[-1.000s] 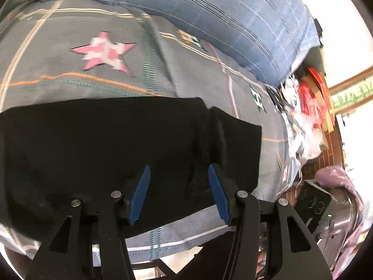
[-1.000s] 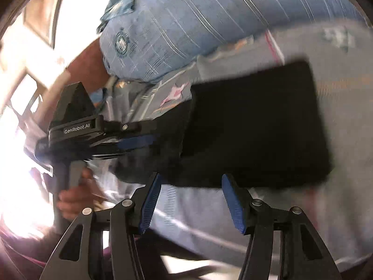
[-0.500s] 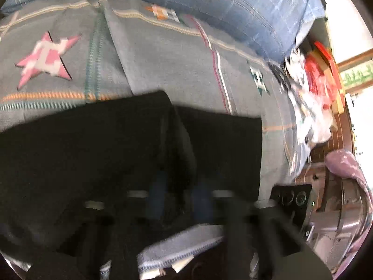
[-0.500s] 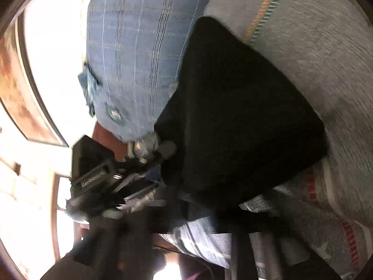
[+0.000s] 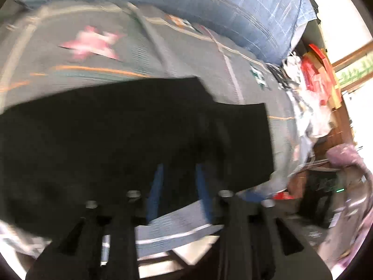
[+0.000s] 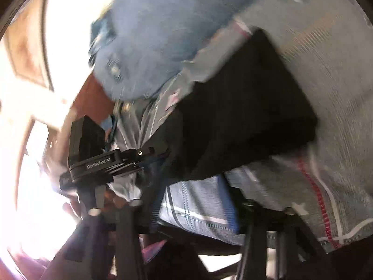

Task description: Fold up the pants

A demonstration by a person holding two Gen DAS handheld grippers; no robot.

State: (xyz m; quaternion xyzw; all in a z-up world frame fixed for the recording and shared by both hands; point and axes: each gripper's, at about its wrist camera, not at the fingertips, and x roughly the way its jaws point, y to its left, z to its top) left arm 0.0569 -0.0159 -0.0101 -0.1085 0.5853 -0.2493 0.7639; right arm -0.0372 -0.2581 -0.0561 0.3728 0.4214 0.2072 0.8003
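The left gripper (image 5: 179,191) hangs over the near edge of the bed (image 5: 177,231), its jaws released and opening, standing partly apart; its blue pads (image 5: 155,191) lie against the sight of the black pants (image 5: 116,140), whose near hem sits between them, but the blur hides whether either pad touches the cloth, and nothing is pinched. The right gripper (image 6: 194,206) is released too, jaws opening and about half apart, with only the striped bed cover (image 6: 195,207) at the near edge showing between its fingers (image 6: 229,207); the pants' near edge lies just beyond the tips, apart from them. The pants rest folded into a flat dark block on the grey patterned cover, close to the near edge of the bed and running along it. In the left wrist view the block's right end steps down to a narrower layer that stops short of the bed's right edge. Beyond the pants the cover lies bare, with a pink star (image 5: 93,44) printed on it, up to a blue checked pillow (image 5: 233,7) along the far edge. Past the bed's right edge sits a jumble of clutter (image 5: 312,74).
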